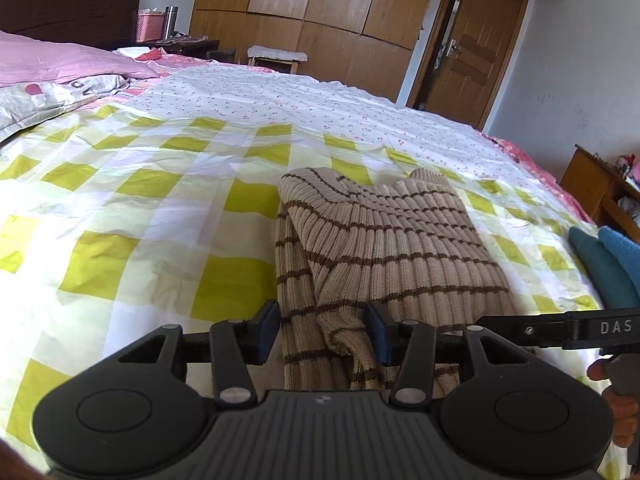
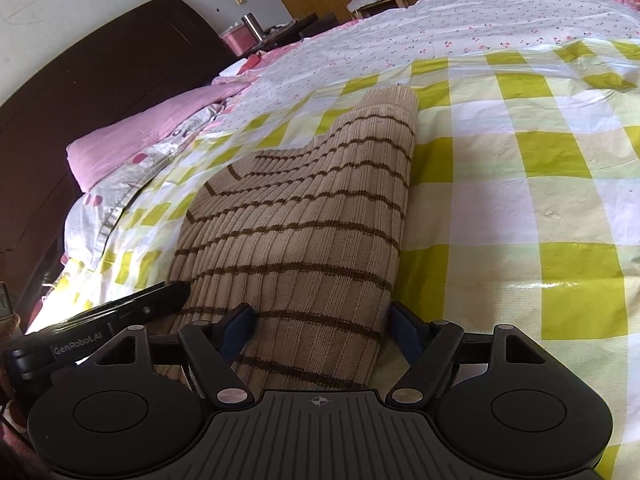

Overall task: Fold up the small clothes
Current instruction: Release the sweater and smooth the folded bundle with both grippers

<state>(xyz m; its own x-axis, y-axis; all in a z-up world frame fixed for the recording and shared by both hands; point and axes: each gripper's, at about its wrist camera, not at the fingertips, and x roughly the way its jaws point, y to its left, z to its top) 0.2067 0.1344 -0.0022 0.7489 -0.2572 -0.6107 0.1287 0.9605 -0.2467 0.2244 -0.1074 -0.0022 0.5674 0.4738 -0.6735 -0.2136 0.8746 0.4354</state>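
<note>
A beige knit garment with thin brown stripes (image 1: 392,240) lies folded lengthwise on the yellow-checked bed cover (image 1: 140,220). My left gripper (image 1: 324,330) stands open over the garment's near left edge, with a bunched fold between its fingers and neither pad pressing on it. In the right wrist view the same garment (image 2: 312,208) stretches away from my right gripper (image 2: 322,330), whose jaws stand wide open astride the near end without pinching it. The black body of the other gripper (image 2: 120,316) lies against the garment's left side.
Teal and blue cloths (image 1: 604,268) sit at the bed's right edge. Pink pillows (image 1: 60,64) and a dark headboard (image 2: 80,100) are at the left. A wooden wardrobe (image 1: 320,8), a door (image 1: 468,48) and a small stool (image 1: 276,56) stand beyond the bed.
</note>
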